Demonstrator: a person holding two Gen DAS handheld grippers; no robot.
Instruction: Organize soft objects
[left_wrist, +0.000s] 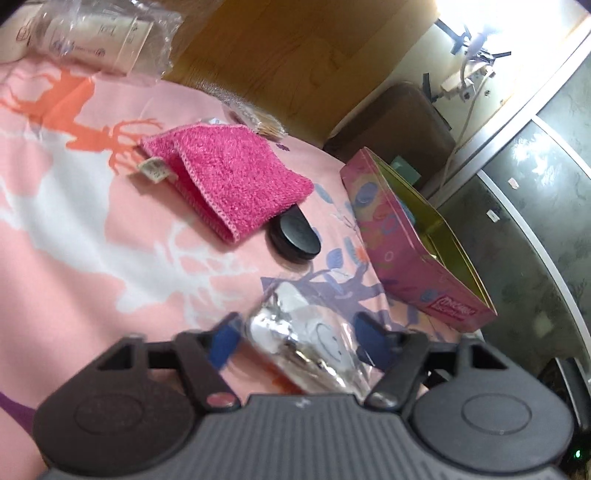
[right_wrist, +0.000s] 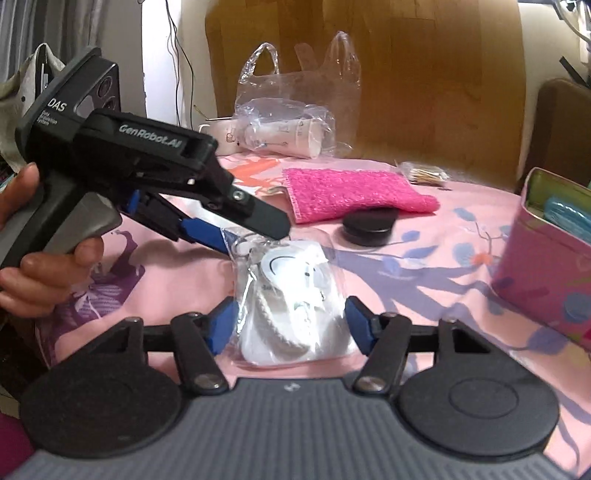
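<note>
A clear plastic packet (left_wrist: 295, 332) with a soft white item inside lies low over the pink tablecloth (left_wrist: 74, 240). My left gripper (left_wrist: 297, 336) is shut on it, blue pads at both sides. In the right wrist view the left gripper (right_wrist: 255, 238), held by a hand (right_wrist: 37, 273), pinches the packet's (right_wrist: 291, 295) far end. My right gripper (right_wrist: 289, 323) is open, one finger on each side of the near end, not squeezing it. A folded pink towel (left_wrist: 229, 173) (right_wrist: 351, 188) lies further back. An open pink tin box (left_wrist: 406, 258) (right_wrist: 543, 266) stands at the right.
A black round lid (left_wrist: 293, 236) (right_wrist: 369, 223) sits by the towel's edge. A clear bag with a white tube (right_wrist: 288, 133) (left_wrist: 99, 33), a white cup (right_wrist: 218, 136) and a packet of cotton swabs (right_wrist: 424, 173) are at the back. A wooden chair back (right_wrist: 406, 74) rises behind the table.
</note>
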